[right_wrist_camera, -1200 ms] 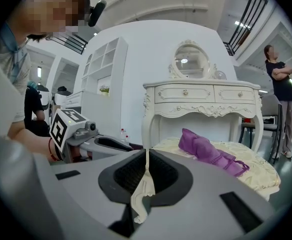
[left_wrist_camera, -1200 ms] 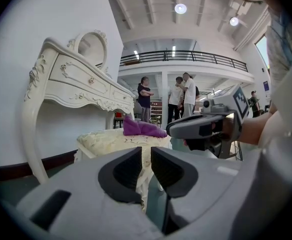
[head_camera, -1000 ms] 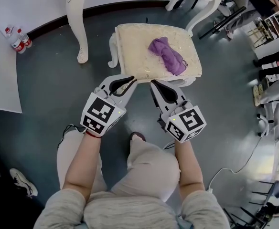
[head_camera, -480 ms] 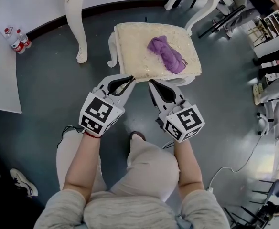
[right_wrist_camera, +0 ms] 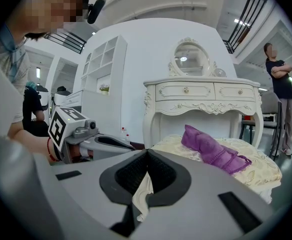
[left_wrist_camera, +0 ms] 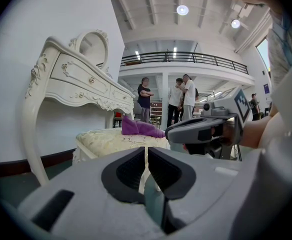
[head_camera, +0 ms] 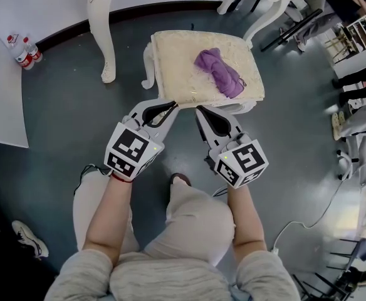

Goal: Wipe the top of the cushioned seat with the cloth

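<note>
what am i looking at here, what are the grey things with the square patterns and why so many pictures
There is no robot here. A person holds a hand tool with two jaws in each hand: the left gripper and the right gripper. The patterned cubes are part of these tools. The head view comes from a camera on the person's head, looking down. The left gripper view and the right gripper view come from cameras riding on each tool, looking along its jaws. In front stands a cushioned seat with a purple cloth lying on top, next to a white dressing table. Both pairs of jaws are shut and hold nothing. They are near the seat's front edge, clear of the cloth.
</note>
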`<act>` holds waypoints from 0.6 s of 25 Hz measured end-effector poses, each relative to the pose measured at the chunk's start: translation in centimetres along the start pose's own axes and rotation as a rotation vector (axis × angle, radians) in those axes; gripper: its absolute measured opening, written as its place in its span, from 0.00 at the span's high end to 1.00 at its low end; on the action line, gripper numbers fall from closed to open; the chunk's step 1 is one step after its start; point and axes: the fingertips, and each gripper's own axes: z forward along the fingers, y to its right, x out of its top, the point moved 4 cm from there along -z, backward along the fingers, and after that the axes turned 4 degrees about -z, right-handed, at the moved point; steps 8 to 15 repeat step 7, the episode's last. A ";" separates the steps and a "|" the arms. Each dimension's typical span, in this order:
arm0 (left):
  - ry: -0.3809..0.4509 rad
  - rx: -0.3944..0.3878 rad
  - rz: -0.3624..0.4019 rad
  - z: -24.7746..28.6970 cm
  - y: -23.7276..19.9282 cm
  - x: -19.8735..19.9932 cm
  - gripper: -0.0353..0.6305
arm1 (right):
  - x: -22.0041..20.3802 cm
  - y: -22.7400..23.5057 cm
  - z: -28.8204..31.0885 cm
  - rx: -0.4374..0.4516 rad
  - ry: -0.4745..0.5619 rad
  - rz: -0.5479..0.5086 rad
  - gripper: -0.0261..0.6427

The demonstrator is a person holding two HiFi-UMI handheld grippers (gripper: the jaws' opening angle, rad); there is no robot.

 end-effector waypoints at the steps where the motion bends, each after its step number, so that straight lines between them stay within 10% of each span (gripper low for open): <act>1: 0.000 0.001 0.001 0.0 0.0 0.0 0.90 | 0.0 0.0 0.0 -0.002 0.001 0.002 0.95; 15: 0.001 -0.001 0.002 0.0 -0.2 -0.2 0.90 | -0.1 -0.1 0.3 0.003 -0.002 -0.002 0.95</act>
